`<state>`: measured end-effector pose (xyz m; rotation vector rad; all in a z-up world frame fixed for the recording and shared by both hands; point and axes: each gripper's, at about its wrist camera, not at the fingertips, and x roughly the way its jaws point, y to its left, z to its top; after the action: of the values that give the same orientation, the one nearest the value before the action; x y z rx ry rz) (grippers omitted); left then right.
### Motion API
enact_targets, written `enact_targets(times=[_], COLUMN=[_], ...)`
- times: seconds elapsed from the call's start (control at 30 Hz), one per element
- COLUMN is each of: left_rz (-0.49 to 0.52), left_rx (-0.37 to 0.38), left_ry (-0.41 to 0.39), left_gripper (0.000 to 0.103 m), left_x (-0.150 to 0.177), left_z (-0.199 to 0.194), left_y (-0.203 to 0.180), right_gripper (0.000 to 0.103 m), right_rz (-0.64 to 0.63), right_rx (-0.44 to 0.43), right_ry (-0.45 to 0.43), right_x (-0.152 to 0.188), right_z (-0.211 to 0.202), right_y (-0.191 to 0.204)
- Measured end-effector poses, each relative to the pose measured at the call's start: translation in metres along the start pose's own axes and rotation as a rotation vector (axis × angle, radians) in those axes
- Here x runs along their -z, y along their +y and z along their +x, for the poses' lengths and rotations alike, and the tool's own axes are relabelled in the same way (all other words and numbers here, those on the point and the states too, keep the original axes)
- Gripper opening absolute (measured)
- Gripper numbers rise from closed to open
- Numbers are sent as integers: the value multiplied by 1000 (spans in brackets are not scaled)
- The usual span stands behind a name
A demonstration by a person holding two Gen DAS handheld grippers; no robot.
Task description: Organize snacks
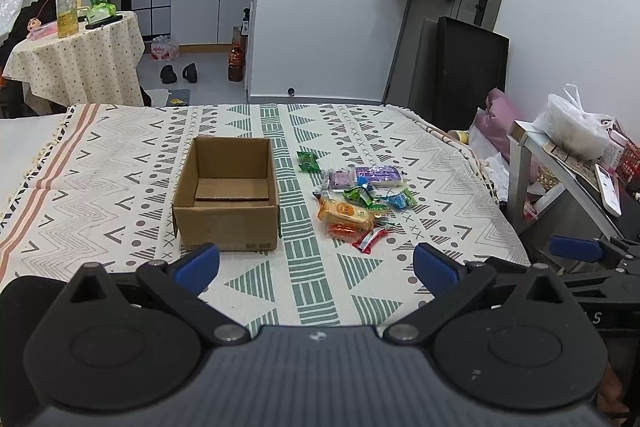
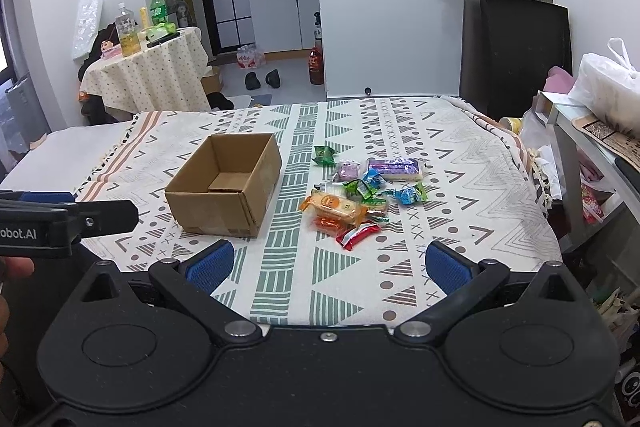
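The pile of snacks (image 1: 358,203) lies at the centre right of the left wrist frame on the patterned tablecloth (image 1: 320,279), well ahead of the left gripper (image 1: 316,269), whose blue-padded fingers are spread wide and grasp nothing. The open cardboard box (image 1: 228,195) stands just left of the pile, apart from it and empty apart from a loose cardboard flap on its floor. In the right wrist view the right gripper (image 2: 328,267) is likewise released, with the snacks (image 2: 360,199) beyond it at mid-frame. The wrappers overlap, so the lower ones are hard to count; an orange pack (image 2: 334,207) and a purple pack (image 2: 396,169) are plain. Only the right wrist view shows the left gripper's side at its left edge.
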<state>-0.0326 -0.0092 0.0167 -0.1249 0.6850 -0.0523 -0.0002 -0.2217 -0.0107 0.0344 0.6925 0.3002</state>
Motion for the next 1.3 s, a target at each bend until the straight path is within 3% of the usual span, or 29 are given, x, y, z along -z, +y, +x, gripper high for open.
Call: enact_targets(times=[0.6,1.3], left_rz=[7,-18], left_rx=[-28,7], left_ry=[8,28], left_gripper=[103,102], left_x=[-3,-30], left_z=[11,82], left_y=[4,-3], right_gripper=[103,103], right_rz=[15,125], right_rx=[-11,-41], right_ry=[-5,94], right_x=[1,-10], right_z=[15,83], right_y=[-4,-43])
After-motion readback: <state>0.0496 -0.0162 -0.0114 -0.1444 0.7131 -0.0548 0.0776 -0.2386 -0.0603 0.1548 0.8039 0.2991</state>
